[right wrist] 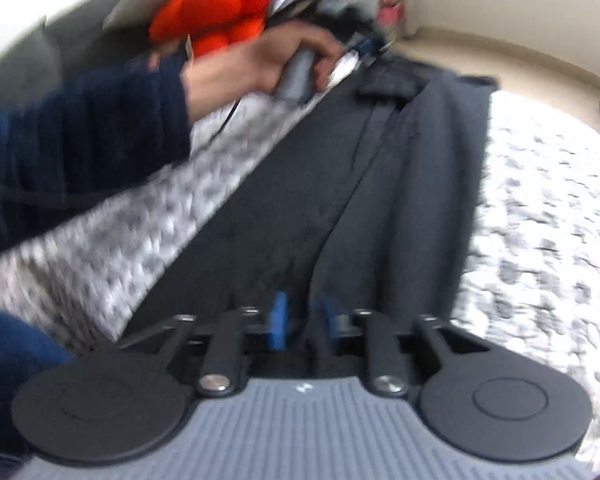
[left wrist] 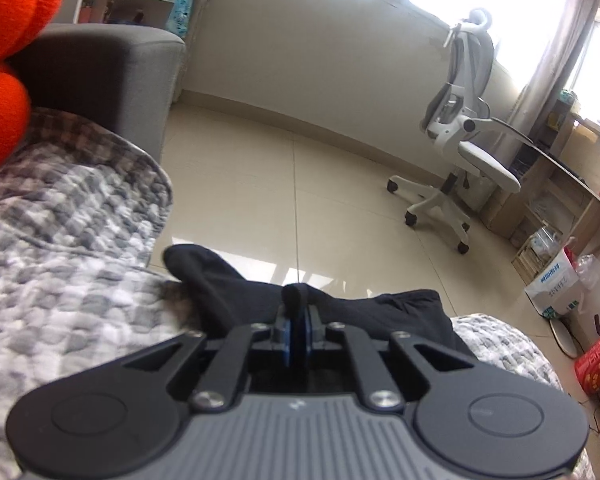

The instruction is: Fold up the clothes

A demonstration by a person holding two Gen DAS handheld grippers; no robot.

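Note:
A black garment, apparently trousers [right wrist: 332,184], lies stretched along a grey-and-white checked blanket [right wrist: 540,216]. In the left wrist view my left gripper [left wrist: 298,312] is shut on a fold of the black garment [left wrist: 236,284] at the blanket's edge. In the right wrist view my right gripper [right wrist: 302,320] sits at the near end of the garment with its blue pads [right wrist: 278,320] a little apart and cloth between them. The left gripper [right wrist: 364,50], held by a hand, pinches the far end.
An orange cushion [left wrist: 8,40] and a grey sofa arm [left wrist: 112,76] are at the left. A white office chair [left wrist: 460,140] stands on the tiled floor, with a desk [left wrist: 572,184] and boxes [left wrist: 556,284] at the right.

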